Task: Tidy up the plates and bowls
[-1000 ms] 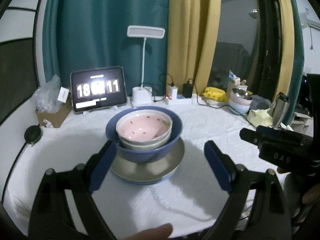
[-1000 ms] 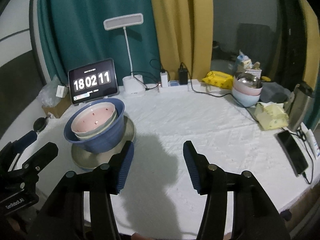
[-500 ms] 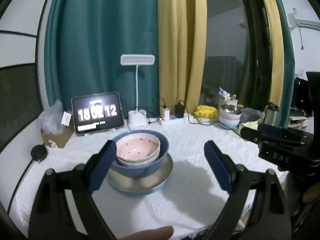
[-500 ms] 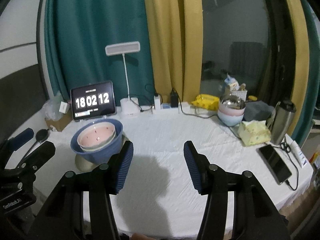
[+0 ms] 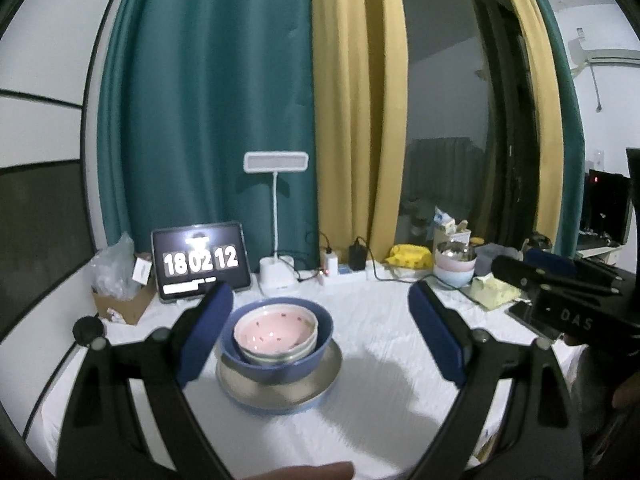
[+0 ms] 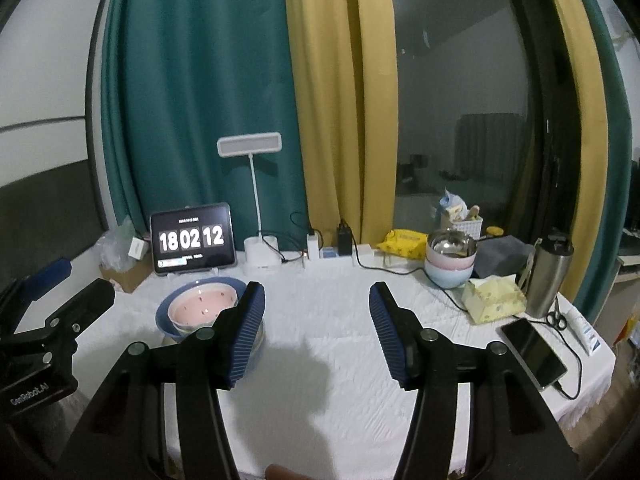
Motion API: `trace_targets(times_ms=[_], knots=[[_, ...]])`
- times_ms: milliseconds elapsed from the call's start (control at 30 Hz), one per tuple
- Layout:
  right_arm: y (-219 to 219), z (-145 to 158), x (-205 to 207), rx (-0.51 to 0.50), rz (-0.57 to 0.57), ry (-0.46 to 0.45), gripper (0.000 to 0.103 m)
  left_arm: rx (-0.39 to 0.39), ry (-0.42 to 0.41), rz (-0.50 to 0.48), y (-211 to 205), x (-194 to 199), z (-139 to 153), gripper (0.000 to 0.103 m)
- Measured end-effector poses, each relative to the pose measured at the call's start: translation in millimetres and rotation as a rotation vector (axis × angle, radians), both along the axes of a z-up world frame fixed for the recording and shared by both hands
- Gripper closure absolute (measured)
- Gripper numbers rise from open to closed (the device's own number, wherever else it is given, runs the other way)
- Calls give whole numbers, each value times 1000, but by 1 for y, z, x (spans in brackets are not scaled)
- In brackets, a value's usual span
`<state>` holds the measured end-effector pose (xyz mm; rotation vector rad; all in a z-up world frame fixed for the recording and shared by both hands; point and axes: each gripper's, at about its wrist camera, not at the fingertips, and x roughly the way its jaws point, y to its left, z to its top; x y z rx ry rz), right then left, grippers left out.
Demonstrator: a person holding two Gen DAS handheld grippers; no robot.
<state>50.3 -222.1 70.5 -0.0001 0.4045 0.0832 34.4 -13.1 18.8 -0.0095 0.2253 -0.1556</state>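
Pink bowl (image 5: 276, 327) nests in the blue bowl (image 5: 280, 364) on a plate (image 5: 280, 394), lower centre, saving space; left gripper (image 5: 320, 336) gapes empty, right gripper (image 6: 316, 332) is opening, empty.

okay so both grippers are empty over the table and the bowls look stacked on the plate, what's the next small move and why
Probably ease both grippers back and stop. The pink bowl sits nested in the blue bowl, which rests on the plate, so this stack looks done. The left gripper is open and empty; the right gripper has its jaws opening with nothing between them. Another bowl stack stands at the far right.
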Motion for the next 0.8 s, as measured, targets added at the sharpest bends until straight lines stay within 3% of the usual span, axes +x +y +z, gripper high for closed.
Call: trace_targets(times_ms=[400, 800], knots=[[-4, 20, -13, 9, -3, -63, 45, -44, -91, 32, 7, -17, 24, 12], [-5, 20, -11, 10, -11, -59, 45, -34, -81, 24, 9, -14, 25, 12]])
